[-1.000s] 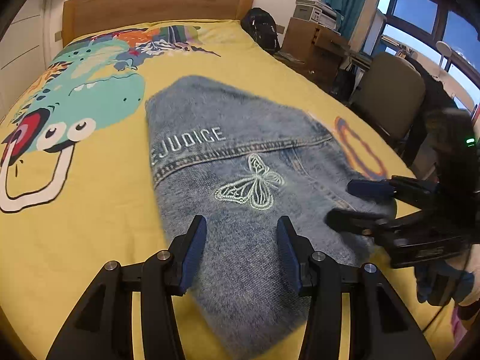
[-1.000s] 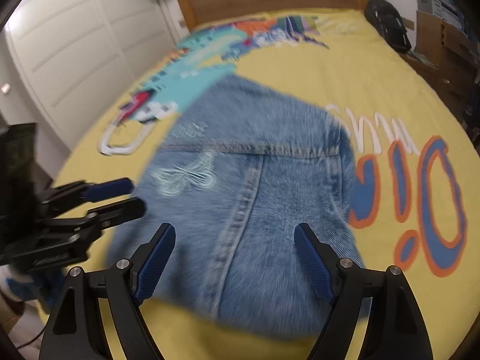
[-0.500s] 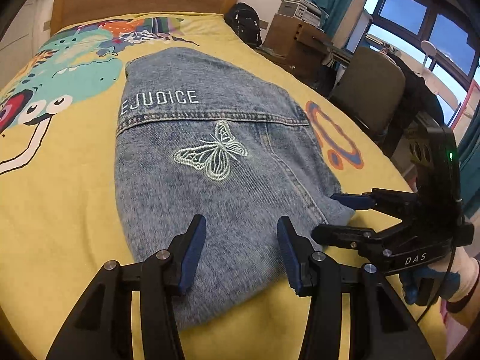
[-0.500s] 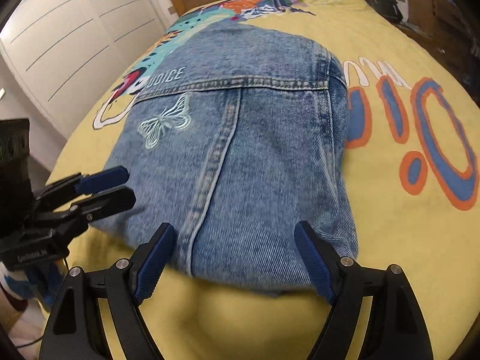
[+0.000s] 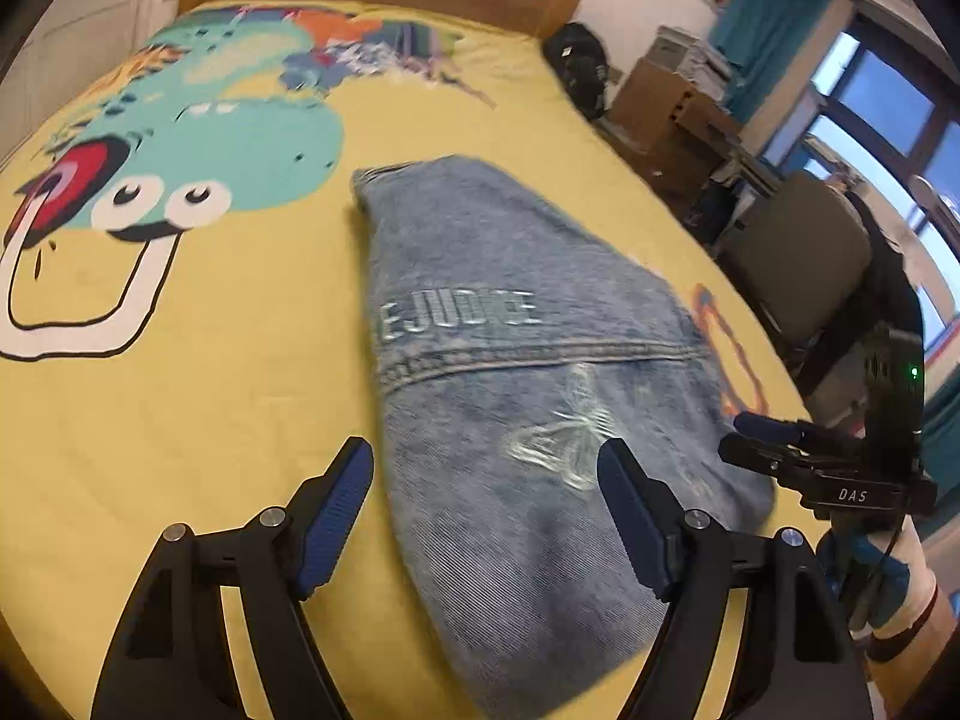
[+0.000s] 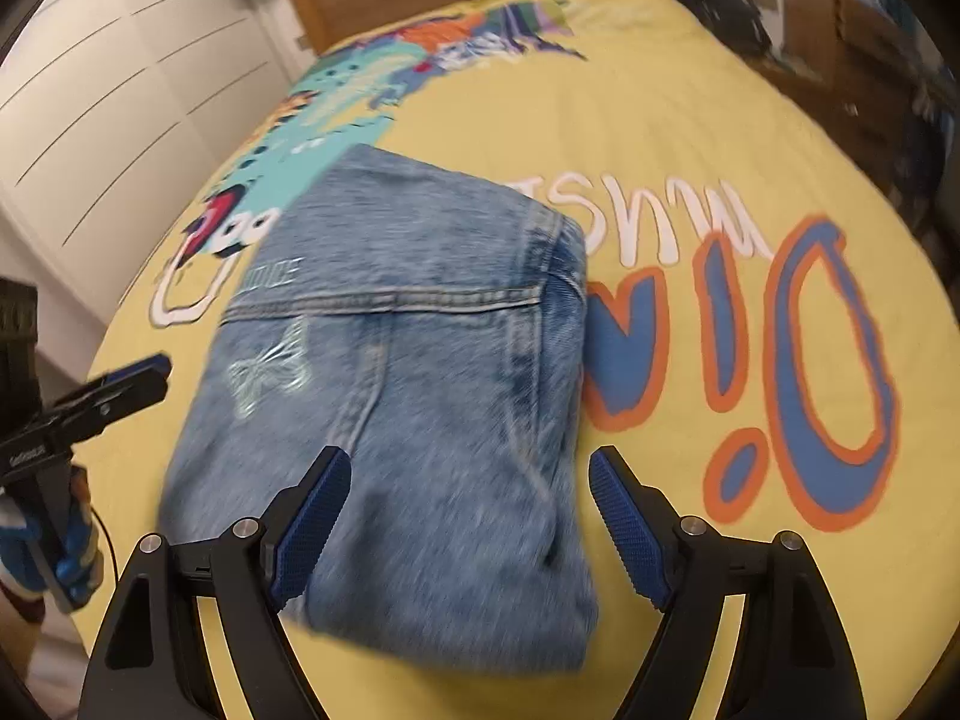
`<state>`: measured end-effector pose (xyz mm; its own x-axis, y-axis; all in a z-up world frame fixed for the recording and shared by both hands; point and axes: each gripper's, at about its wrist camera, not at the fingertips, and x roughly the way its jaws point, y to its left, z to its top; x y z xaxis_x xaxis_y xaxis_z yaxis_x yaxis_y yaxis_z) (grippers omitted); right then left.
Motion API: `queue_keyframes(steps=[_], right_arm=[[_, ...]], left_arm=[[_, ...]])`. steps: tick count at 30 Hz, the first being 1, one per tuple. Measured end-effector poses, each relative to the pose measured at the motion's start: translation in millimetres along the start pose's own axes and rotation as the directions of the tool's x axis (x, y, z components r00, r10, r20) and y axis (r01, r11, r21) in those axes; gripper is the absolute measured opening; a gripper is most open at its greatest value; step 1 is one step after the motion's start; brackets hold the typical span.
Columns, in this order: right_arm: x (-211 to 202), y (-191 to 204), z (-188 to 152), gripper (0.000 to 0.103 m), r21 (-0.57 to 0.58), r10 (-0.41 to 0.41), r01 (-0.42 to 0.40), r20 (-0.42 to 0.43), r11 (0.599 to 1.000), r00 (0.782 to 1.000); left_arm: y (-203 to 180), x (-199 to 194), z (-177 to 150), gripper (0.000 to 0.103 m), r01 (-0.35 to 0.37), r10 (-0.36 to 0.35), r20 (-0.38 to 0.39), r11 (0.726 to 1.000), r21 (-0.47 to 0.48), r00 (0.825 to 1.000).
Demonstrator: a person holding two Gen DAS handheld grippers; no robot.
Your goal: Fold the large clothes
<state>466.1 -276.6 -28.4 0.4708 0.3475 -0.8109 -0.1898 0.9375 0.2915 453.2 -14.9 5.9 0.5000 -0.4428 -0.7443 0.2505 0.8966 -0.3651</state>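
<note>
Your left gripper (image 5: 485, 516) and right gripper (image 6: 469, 523) both hover with fingers spread wide, gripping nothing, side by side.

White letters "EJUDICE" (image 5: 461, 317) stand on the folded denim garment (image 5: 528, 420) just above its cross seam; the start of the word is cut off at the fold, and motion blur softens it. In the left wrist view the right tongs (image 5: 757, 441) carry "DAS" (image 5: 852, 495) in white on their black body. On the yellow bedspread (image 6: 660, 120) large blue-and-orange printed characters (image 6: 798, 384) and white lettering (image 6: 678, 222) appear upside down and cannot be read with certainty.
</note>
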Motion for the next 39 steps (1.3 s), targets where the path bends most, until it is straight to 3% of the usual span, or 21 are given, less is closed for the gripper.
queue_keyframes(steps=[6, 10, 12, 14, 15, 19, 21, 23, 27, 33, 37, 39], right_arm=[[40.7, -15.3, 8.5, 0.083, 0.105, 0.119, -0.108, -0.104, 0.989, 0.987], [57.7, -33.0, 6.6, 0.086, 0.185, 0.209, -0.184, -0.125, 0.965, 0.97], [65.1, -38.5, 4.5, 0.086, 0.203, 0.249, -0.218, -0.136, 0.954, 0.959], [71.9, -44.2, 3.1, 0.085, 0.243, 0.3, -0.261, -0.137, 0.934, 0.944], [72.3, -45.8, 2.5, 0.084, 0.25, 0.314, -0.274, -0.138, 0.929, 0.939], [70.3, -41.5, 3.3, 0.056, 0.268, 0.361, -0.322, -0.11, 0.908, 0.926], [64.9, -33.1, 4.2, 0.044, 0.253, 0.366, -0.336, -0.082, 0.907, 0.927], [50.0, -21.3, 8.5, 0.03, 0.209, 0.358, -0.343, -0.041, 0.916, 0.933], [29.3, 6.3, 21.3, 0.027, 0.138, 0.375, -0.373, 0.012, 0.917, 0.927], [25.5, 63.4, 31.3, 0.027, 0.099, 0.477, -0.482, 0.065, 0.871, 0.876], [57.9, 89.0, 20.0, 0.027, 0.143, 0.51, -0.509, 0.033, 0.849, 0.86], [79.0, 95.8, 9.2, 0.027, 0.17, 0.496, -0.486, -0.018, 0.857, 0.868]], left_arm=[[16.4, 35.2, 4.2, 0.073, 0.044, -0.052, -0.111, 0.997, -0.071, 0.992], [27.5, 57.7, -7.0, 0.089, 0.108, -0.13, -0.173, 0.985, -0.132, 0.976], [35.3, 61.3, -8.2, 0.088, 0.153, -0.181, -0.167, 0.974, -0.168, 0.969], [38.0, 59.6, -6.8, 0.078, 0.192, -0.218, -0.155, 0.967, -0.167, 0.964], [37.4, 57.8, -6.2, 0.066, 0.217, -0.241, -0.147, 0.963, -0.162, 0.959], [37.5, 39.4, -4.8, 0.038, 0.233, -0.246, -0.085, 0.963, -0.138, 0.966], [38.6, 24.2, -2.4, 0.033, 0.254, -0.263, -0.059, 0.959, -0.123, 0.963], [32.6, 7.5, -1.3, 0.031, 0.258, -0.262, -0.04, 0.963, -0.072, 0.964], [36.7, -41.8, 8.8, 0.031, 0.252, -0.252, 0.02, 0.968, -0.001, 0.967], [58.8, -102.3, 6.0, 0.031, 0.179, -0.184, 0.077, 0.982, 0.066, 0.98], [77.4, -100.8, -15.5, 0.032, 0.125, -0.127, 0.043, 0.991, 0.055, 0.991], [89.9, -87.0, -32.5, 0.034, 0.099, -0.099, -0.003, 0.995, 0.024, 0.995]])
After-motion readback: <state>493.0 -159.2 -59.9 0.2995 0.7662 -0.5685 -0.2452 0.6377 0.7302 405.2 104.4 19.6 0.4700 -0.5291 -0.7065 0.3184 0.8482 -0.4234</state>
